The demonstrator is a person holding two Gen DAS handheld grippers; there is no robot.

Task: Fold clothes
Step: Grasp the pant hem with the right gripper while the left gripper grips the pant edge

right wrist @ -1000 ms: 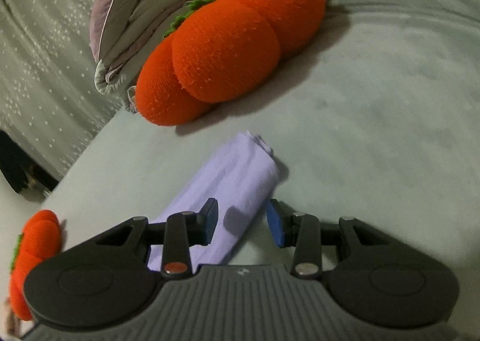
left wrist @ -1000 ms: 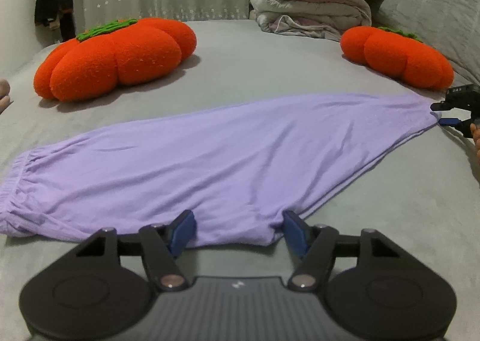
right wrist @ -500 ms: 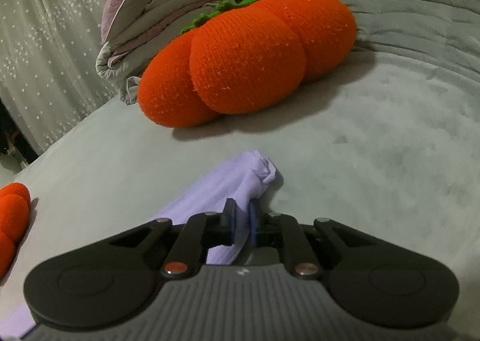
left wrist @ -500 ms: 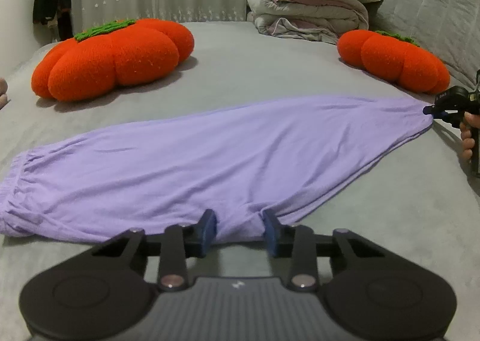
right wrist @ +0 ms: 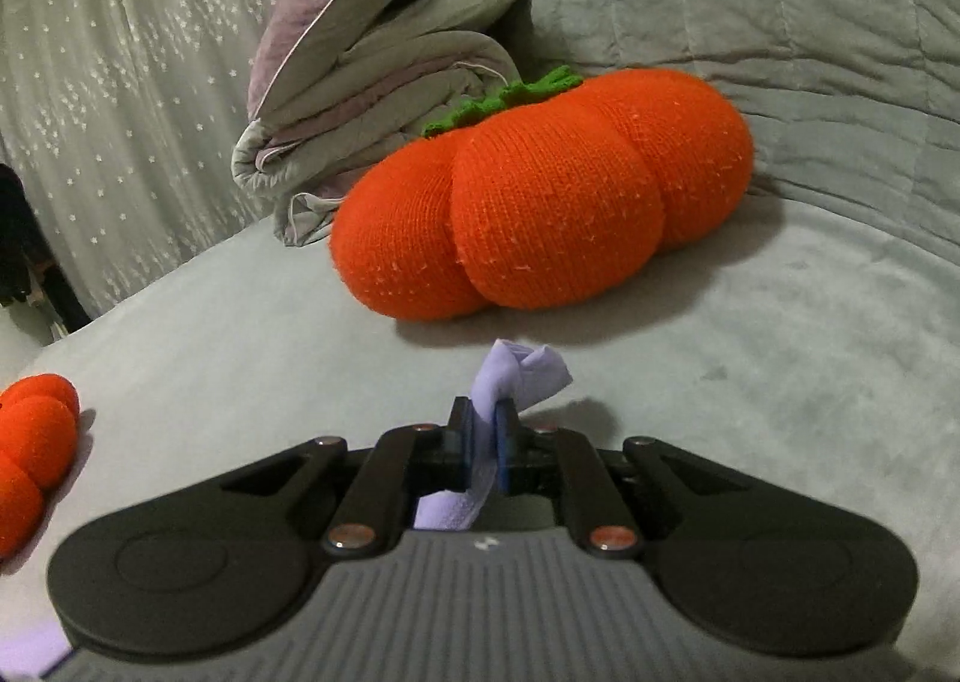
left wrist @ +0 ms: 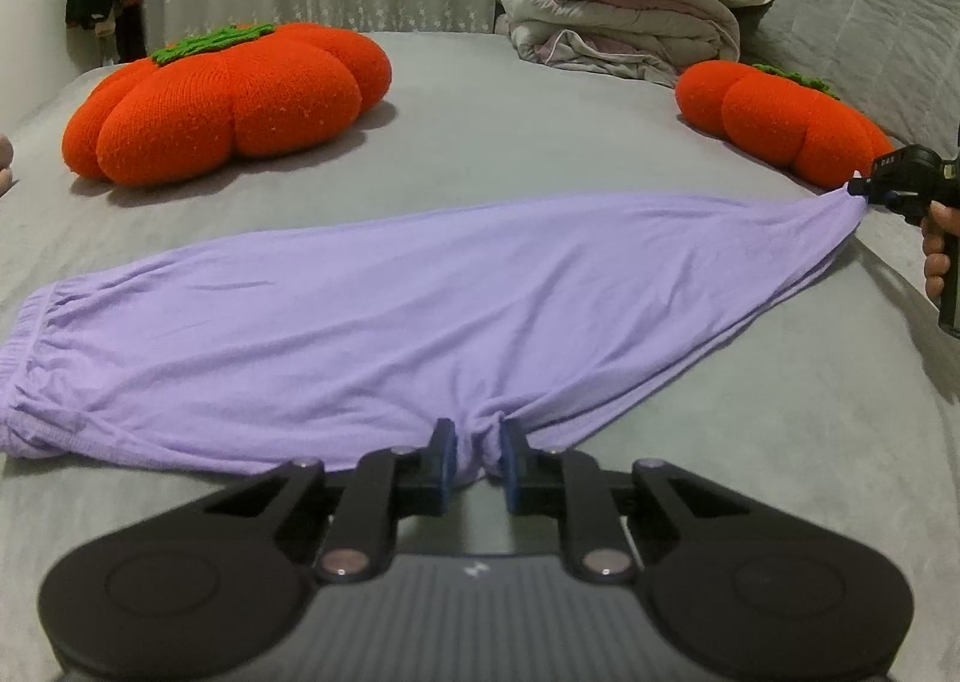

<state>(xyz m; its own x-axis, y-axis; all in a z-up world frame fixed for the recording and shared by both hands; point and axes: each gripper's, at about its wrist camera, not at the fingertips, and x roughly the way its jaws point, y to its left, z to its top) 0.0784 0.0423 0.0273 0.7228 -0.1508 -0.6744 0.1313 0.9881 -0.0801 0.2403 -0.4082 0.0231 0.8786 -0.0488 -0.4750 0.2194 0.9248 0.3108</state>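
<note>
One pair of lilac trousers [left wrist: 384, 316], two pumpkin cushions [left wrist: 228, 99] on a grey bed [left wrist: 510, 117]; left gripper [left wrist: 478, 457] and right gripper [right wrist: 482, 430], jaws just closing, both pinch the trousers.

left hand-held gripper [left wrist: 478, 457] just closing on cloth, right hand-held gripper [right wrist: 482, 436] clamped

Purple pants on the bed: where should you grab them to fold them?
Grab the pants by their edges, from the sides. They lie flat and long, so the thin ends bunch easily. The left gripper has just closed on the near crotch edge; the right gripper has just closed on the leg cuff.
</note>
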